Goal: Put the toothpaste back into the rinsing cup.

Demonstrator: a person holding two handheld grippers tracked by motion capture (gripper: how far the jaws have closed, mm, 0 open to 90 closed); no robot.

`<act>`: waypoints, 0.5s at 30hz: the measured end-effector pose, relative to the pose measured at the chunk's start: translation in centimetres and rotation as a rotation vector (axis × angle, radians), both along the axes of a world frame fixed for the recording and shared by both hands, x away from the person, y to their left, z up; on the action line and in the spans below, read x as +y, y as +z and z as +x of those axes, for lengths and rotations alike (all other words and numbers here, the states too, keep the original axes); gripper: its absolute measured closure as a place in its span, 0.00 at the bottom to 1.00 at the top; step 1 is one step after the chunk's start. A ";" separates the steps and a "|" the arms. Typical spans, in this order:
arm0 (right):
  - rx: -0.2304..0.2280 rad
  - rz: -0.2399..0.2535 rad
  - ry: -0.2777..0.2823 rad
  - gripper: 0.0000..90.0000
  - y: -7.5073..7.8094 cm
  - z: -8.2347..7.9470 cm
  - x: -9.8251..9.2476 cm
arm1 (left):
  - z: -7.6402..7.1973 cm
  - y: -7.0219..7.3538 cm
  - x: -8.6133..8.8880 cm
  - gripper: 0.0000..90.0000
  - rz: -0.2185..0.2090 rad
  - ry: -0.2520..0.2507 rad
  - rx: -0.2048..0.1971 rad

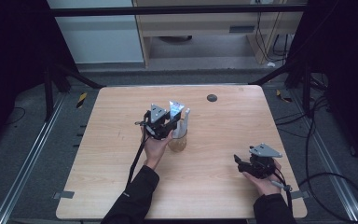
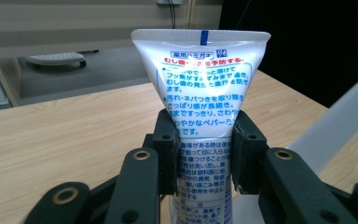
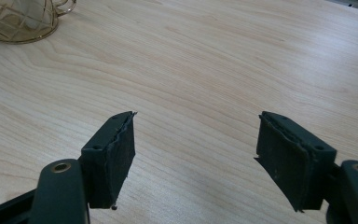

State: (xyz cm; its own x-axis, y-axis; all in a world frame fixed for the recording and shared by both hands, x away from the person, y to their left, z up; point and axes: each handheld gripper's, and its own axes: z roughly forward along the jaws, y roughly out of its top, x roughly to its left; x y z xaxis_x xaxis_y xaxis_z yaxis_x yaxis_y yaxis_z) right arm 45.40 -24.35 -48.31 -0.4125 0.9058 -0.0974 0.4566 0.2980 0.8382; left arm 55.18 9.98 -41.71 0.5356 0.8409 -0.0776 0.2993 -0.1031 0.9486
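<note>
A white toothpaste tube [image 2: 200,88] with blue and red Japanese print stands upright, crimped end up, and my left gripper [image 2: 204,140] is shut on its middle. In the high view the tube [image 1: 175,108] and the left gripper [image 1: 171,121] are at the table's middle, just above a gold-wire glass cup [image 1: 177,142]. A white toothbrush-like stick [image 1: 185,121] leans in that cup and crosses the right of the left gripper view [image 2: 335,126]. My right gripper [image 1: 238,161] rests low near the front right, open and holding nothing [image 3: 196,144], with the cup [image 3: 21,18] far off.
The wooden table [image 1: 223,130] has a small black round disc [image 1: 211,97] near its far edge. Black frame legs and cables lie on the floor around the table. A cabinet stands beyond the far edge.
</note>
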 end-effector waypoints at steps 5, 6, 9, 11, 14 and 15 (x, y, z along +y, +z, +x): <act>0.006 0.006 -0.002 0.31 0.0 0.0 0.1 | -0.2 -0.3 0.1 0.74 0.012 -0.006 0.007; 0.007 0.008 -0.003 0.31 0.0 0.1 0.0 | -0.3 -0.3 0.2 0.74 0.015 -0.007 0.008; 0.007 0.009 -0.006 0.31 0.0 0.0 0.0 | -0.5 -0.4 0.4 0.73 0.036 -0.017 0.032; 0.005 0.008 -0.005 0.31 0.0 0.0 0.1 | -0.5 -0.8 0.7 0.72 0.040 -0.028 0.046; 0.002 0.004 -0.005 0.31 0.1 0.0 0.1 | -0.8 -0.9 1.1 0.72 0.065 -0.032 0.068; 0.002 0.003 -0.006 0.31 0.1 0.0 0.1 | -0.8 -1.0 1.1 0.71 0.071 -0.031 0.080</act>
State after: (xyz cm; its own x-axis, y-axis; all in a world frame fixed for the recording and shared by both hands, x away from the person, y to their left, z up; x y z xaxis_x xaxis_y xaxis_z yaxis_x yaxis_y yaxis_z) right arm 45.41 -24.29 -48.25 -0.4072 0.9085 -0.0937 0.4604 0.2928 0.8380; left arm 54.36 11.10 -42.72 0.5562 0.8287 -0.0621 0.3690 -0.1793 0.9120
